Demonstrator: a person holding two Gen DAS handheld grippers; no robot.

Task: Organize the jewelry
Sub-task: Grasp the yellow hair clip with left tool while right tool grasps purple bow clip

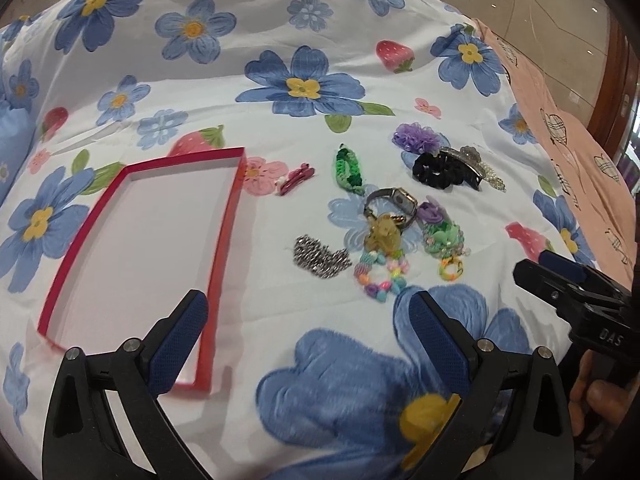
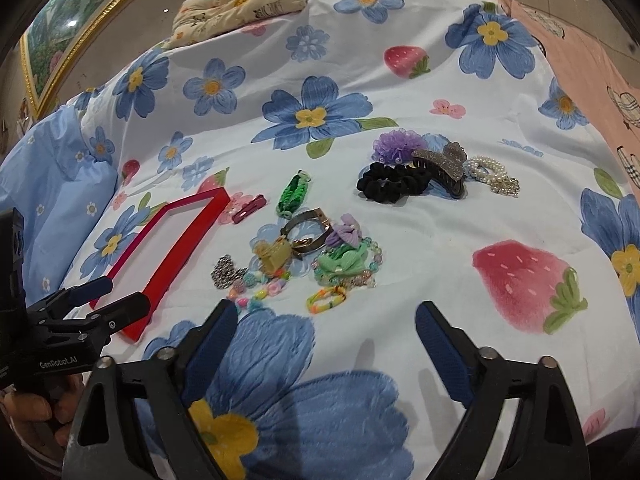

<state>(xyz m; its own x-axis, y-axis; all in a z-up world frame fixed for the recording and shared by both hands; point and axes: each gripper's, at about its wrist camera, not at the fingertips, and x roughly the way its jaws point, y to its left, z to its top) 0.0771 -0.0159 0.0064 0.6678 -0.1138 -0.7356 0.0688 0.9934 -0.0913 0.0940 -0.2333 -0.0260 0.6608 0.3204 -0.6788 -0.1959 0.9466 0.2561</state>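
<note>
With both the left gripper [image 1: 308,312] and right gripper [image 2: 326,320] spread wide and empty above the floral bedsheet [image 1: 224,80], the nearest piece, the beaded bracelet [image 2: 326,299], is best pinched squarely before being carried to the empty red tray [image 1: 224,216] at the left.

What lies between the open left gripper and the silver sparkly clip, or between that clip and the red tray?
Nothing visible. Only bare floral sheet separates the left gripper from the silver clip, and the clip from the red tray. The other accessories lie to the clip's right.
</note>
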